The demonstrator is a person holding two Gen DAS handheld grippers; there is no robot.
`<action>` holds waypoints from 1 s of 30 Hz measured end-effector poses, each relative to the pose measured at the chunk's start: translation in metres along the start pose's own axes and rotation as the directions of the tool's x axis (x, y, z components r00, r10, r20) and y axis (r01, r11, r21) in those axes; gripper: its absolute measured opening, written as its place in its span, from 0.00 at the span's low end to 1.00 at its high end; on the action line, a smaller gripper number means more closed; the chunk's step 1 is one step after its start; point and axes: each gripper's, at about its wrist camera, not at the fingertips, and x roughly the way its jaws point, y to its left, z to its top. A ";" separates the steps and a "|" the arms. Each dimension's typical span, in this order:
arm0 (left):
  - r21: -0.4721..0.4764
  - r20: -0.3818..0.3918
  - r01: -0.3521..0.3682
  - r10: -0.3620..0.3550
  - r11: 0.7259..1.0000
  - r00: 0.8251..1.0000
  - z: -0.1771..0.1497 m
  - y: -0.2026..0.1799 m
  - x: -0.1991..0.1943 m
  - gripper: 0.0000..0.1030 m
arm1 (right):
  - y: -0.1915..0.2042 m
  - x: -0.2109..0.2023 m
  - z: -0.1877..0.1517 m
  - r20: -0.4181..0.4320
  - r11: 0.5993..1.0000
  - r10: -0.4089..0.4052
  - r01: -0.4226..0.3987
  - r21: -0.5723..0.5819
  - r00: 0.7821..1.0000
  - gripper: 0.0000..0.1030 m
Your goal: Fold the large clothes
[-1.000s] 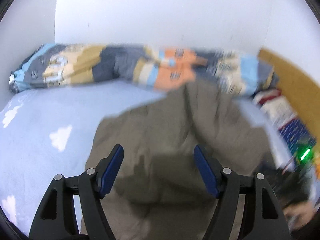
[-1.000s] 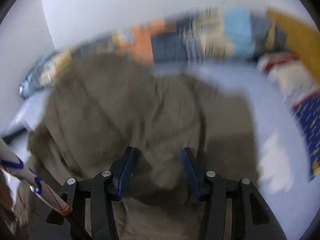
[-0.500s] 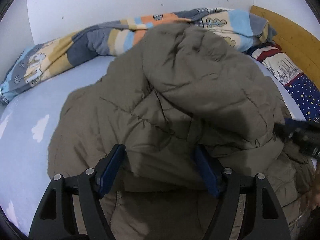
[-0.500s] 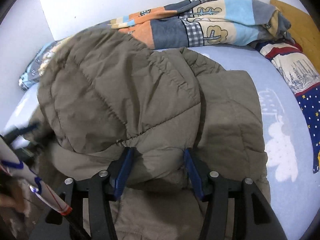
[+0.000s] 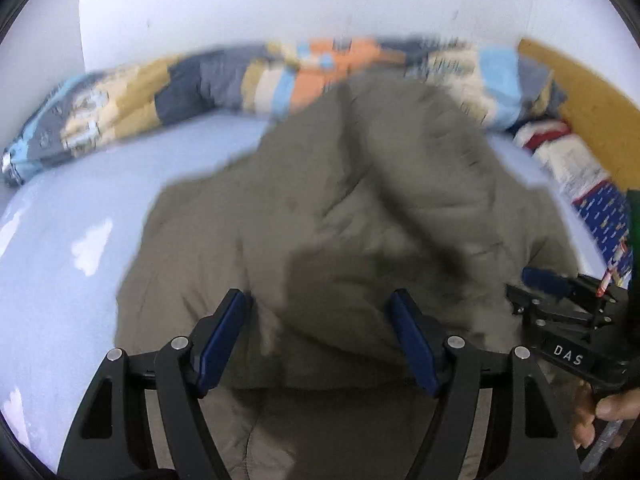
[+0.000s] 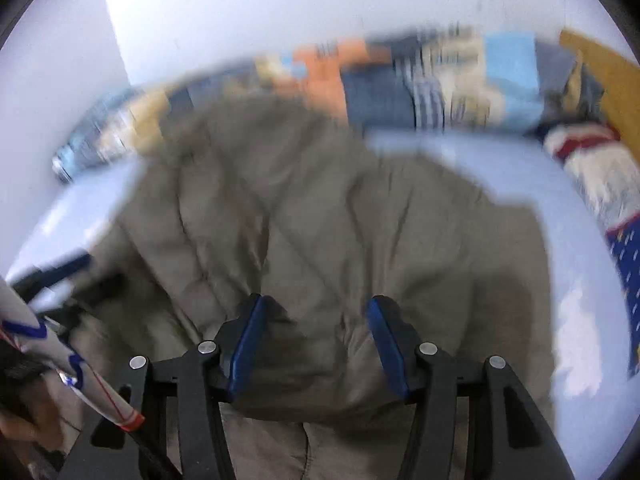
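Note:
A large olive-grey padded jacket lies on the light blue bed sheet, its upper part folded down over the lower part; it also shows in the right wrist view. My left gripper is open, its blue-padded fingers spread over the near folded edge without pinching it. My right gripper is open over the same edge, further right. The right gripper also shows at the right edge of the left wrist view. Both views are motion-blurred.
A rolled patchwork quilt lies along the white wall at the far side of the bed. Patterned pillows and a wooden headboard are on the right. The bare sheet borders the jacket on both sides.
Half a second ago the jacket's folded part bulged high between the fingers; now it lies lower and flatter, and both grippers have drawn back a little. Both stay open.

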 end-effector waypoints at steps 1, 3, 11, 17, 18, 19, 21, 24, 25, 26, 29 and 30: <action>-0.005 -0.007 0.000 0.000 1.000 1.000 -0.003 0.001 0.005 0.72 | 0.000 0.013 -0.007 -0.021 1.000 -0.011 0.011 -0.007 1.000 0.57; -0.005 0.005 -0.007 0.007 1.000 1.000 -0.006 0.000 0.003 0.72 | 0.000 0.018 -0.013 -0.010 1.000 -0.020 0.020 -0.022 1.000 0.57; -0.013 0.116 0.002 -0.001 1.000 0.993 -0.001 0.000 -0.035 0.72 | -0.003 -0.035 -0.005 0.063 0.997 0.060 -0.062 0.041 0.996 0.55; 0.029 -0.006 -0.029 0.029 0.999 1.000 -0.017 -0.007 -0.004 0.72 | 0.015 -0.011 -0.020 -0.003 1.000 0.015 -0.014 0.010 1.000 0.55; 0.031 0.003 -0.033 0.033 0.999 0.999 -0.018 -0.007 -0.004 0.72 | 0.016 0.000 -0.024 -0.024 1.000 0.005 -0.005 0.010 1.000 0.56; 0.035 0.009 -0.038 0.038 0.999 0.999 -0.018 -0.007 -0.005 0.72 | 0.016 0.006 -0.026 -0.035 1.000 -0.007 0.007 0.003 0.999 0.56; 0.032 0.023 -0.036 0.035 0.999 0.999 -0.016 -0.008 -0.013 0.72 | 0.020 0.008 -0.025 -0.041 0.999 -0.034 0.033 -0.018 0.999 0.56; 0.026 0.068 -0.040 0.038 0.999 0.997 -0.019 -0.010 -0.034 0.72 | 0.021 -0.016 -0.025 -0.027 1.000 -0.006 0.006 -0.004 1.000 0.56; 0.029 0.081 -0.049 0.047 0.998 0.996 -0.022 -0.011 -0.042 0.72 | 0.018 -0.030 -0.026 -0.009 1.000 0.025 -0.025 0.009 1.000 0.56; 0.031 0.092 -0.055 0.052 0.998 0.994 -0.024 -0.012 -0.048 0.72 | 0.017 -0.041 -0.029 -0.004 0.999 0.038 -0.038 0.016 0.999 0.56; 0.037 0.114 -0.081 0.076 0.996 0.991 -0.038 -0.016 -0.071 0.72 | 0.013 -0.071 -0.044 0.010 1.000 0.027 -0.027 0.004 1.000 0.56; 0.034 0.115 -0.091 0.086 0.995 0.990 -0.043 -0.017 -0.077 0.72 | 0.011 -0.081 -0.052 0.010 1.000 0.021 -0.021 -0.001 1.000 0.56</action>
